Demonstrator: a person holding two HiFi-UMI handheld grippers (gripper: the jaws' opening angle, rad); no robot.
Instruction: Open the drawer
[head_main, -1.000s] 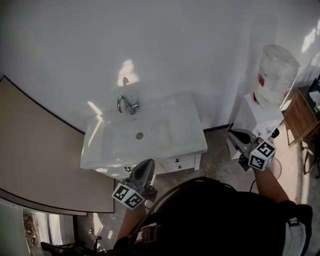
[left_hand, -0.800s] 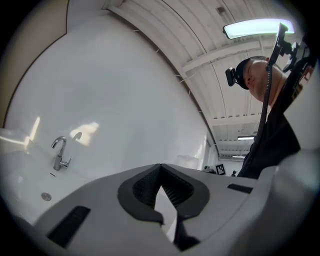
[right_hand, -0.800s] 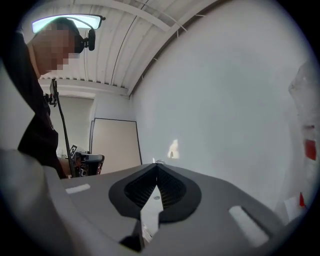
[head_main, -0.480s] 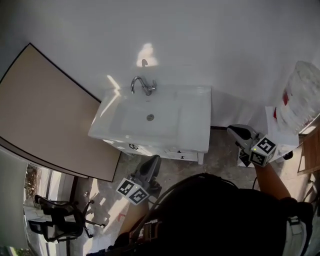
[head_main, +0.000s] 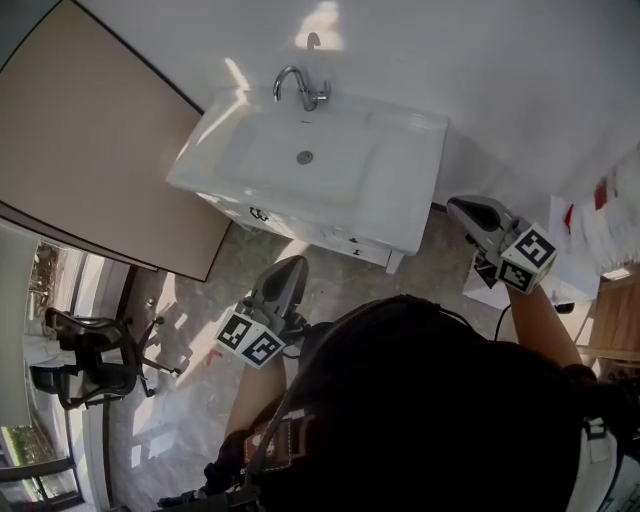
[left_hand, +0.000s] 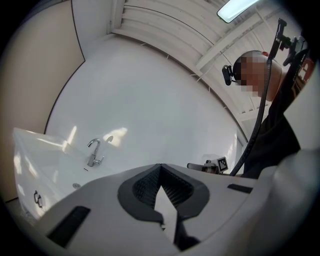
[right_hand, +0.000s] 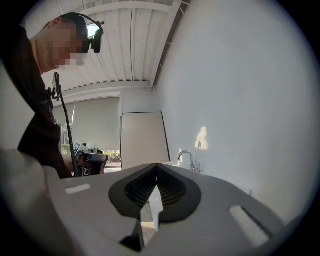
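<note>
A white vanity (head_main: 405, 185) with a basin and a chrome faucet (head_main: 300, 88) stands against the wall. Its small drawer fronts (head_main: 348, 240) face me, closed, below the counter's right end. My left gripper (head_main: 296, 262) hangs in front of the cabinet and apart from it, with its jaws meeting at the tip (left_hand: 160, 166) and nothing between them. My right gripper (head_main: 455, 205) is off the vanity's right end, also shut and holding nothing (right_hand: 156, 166). The left gripper view shows the faucet (left_hand: 93, 152) and a dark cabinet handle (left_hand: 37, 198).
A large beige panel (head_main: 90, 140) leans at the vanity's left. A black office chair (head_main: 85, 350) stands on the floor at lower left. A white unit (head_main: 600, 225) and a wooden piece (head_main: 612, 320) are at the right edge.
The vanity has slid up and slightly right in the head view, so more floor and the chair show. Both grippers have shifted a little with the body and stay shut.
</note>
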